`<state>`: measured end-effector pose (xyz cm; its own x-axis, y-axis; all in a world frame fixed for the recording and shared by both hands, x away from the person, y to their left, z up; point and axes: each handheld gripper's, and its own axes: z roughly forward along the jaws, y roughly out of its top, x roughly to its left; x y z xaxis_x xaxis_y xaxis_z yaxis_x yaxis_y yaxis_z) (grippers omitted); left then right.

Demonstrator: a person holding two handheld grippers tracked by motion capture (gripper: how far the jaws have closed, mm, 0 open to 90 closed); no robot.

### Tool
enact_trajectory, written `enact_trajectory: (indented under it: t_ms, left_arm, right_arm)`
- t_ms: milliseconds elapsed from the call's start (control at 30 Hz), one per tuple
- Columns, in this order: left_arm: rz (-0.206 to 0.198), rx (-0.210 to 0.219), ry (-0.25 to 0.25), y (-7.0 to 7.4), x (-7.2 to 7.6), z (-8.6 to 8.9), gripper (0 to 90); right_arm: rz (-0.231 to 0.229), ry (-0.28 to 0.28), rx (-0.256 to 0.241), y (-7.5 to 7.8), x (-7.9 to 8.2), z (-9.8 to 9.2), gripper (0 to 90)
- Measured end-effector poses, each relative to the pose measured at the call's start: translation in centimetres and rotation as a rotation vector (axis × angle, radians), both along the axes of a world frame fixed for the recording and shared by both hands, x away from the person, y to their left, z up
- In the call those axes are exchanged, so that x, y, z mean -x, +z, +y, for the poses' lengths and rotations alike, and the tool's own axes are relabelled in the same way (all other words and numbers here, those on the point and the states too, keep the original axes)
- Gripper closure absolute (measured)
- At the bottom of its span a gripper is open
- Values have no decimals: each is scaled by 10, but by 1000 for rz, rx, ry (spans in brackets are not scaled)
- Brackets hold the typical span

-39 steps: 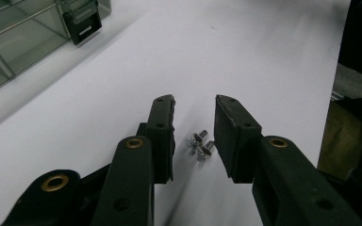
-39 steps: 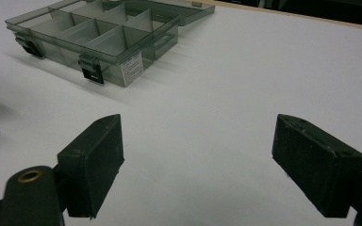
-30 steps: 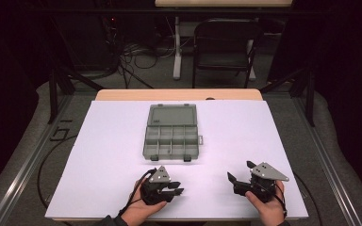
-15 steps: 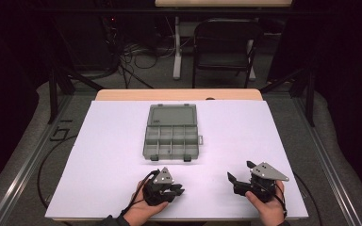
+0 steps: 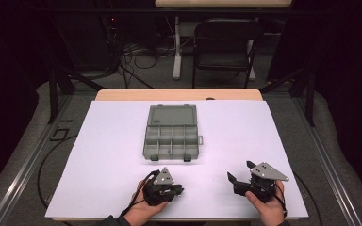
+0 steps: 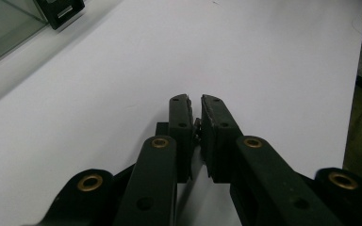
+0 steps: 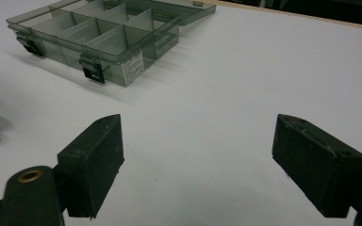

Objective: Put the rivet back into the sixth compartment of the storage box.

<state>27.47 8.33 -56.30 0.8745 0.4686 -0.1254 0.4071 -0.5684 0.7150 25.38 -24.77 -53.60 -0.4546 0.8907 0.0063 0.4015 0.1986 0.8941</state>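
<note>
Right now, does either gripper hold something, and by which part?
Nothing is held. The left gripper is nearly shut on empty air; the right gripper is open.

Overhead forward-down; tong-level views (shared box (image 5: 171, 132))

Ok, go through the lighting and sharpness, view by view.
High view: the white table is evenly lit, the room behind nearly black, the image soft. Left gripper view: the left claw is sharp, the box at the corner blurred, dark vignetting at the right edge. Right gripper view: the right claw throws soft shadows on the table, and the box stays fairly crisp.
</note>
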Motion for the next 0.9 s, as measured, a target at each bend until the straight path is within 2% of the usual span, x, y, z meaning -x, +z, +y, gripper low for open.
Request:
enact_trajectory:
  t_ms: [233, 633, 900]
  left_arm:
    - [4, -2, -2, 2, -1, 1, 835]
    - [-13, 64, 51, 15, -4, 13, 837]
    - [-28, 89, 82, 22, -9, 22, 837]
  right_arm:
    - [0, -1, -1, 0, 0, 0, 168]
    - [0, 0, 0, 0, 0, 0, 168]
    - [0, -1, 2, 0, 0, 0, 168]
